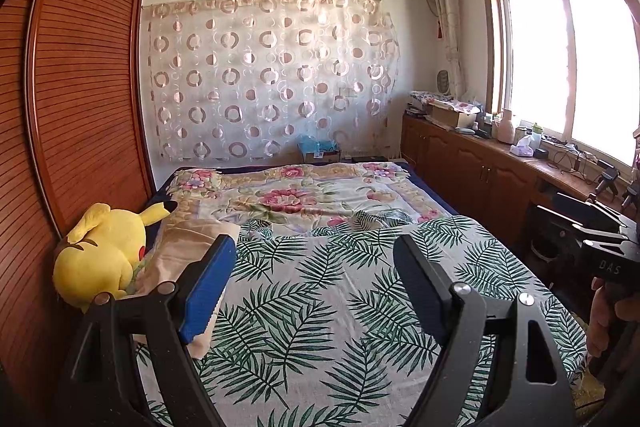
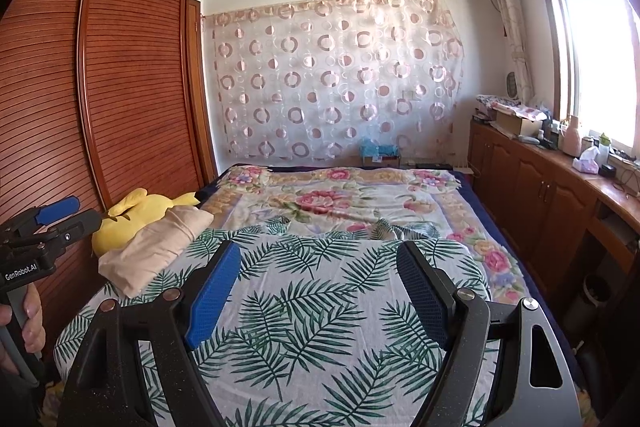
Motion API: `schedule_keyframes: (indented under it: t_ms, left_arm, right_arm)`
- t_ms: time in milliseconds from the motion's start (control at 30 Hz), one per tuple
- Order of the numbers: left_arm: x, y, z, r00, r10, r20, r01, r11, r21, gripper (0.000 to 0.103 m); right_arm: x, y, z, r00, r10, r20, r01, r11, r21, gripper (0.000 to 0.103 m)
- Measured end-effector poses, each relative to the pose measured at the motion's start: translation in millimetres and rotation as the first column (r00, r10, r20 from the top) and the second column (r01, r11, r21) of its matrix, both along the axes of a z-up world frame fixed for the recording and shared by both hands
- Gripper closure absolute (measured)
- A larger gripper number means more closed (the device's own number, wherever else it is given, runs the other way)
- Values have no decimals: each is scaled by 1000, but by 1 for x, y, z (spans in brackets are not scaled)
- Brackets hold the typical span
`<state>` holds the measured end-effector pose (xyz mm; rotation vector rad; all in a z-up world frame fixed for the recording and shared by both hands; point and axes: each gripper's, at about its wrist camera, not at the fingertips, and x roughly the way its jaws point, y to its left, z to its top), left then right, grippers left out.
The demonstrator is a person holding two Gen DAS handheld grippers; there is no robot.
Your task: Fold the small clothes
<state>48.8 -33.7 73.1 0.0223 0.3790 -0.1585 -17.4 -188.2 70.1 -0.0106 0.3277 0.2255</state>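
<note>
A beige garment [image 2: 154,247] lies bunched at the left edge of the bed, against a yellow plush toy [image 2: 138,213]; it also shows in the left wrist view [image 1: 180,251], partly behind my left finger. My left gripper [image 1: 316,267] is open and empty, held above the leaf-print sheet [image 1: 320,287]. My right gripper [image 2: 318,275] is open and empty above the same sheet [image 2: 320,307], to the right of the garment. Each gripper shows at the edge of the other's view.
The yellow plush toy [image 1: 100,251] sits at the bed's left edge by a wooden wardrobe [image 1: 80,87]. A floral blanket [image 2: 340,199] covers the far half of the bed. A wooden cabinet [image 2: 540,187] with clutter runs along the right under the window.
</note>
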Motion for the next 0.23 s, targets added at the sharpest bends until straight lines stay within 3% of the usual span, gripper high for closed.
schedule_keyframes:
  t_ms: [233]
  left_arm:
    - [0, 0, 0, 1000, 1, 0, -1, 1000, 0, 21]
  right_arm:
    - [0, -1, -1, 1000, 2, -4, -2, 1000, 3, 21]
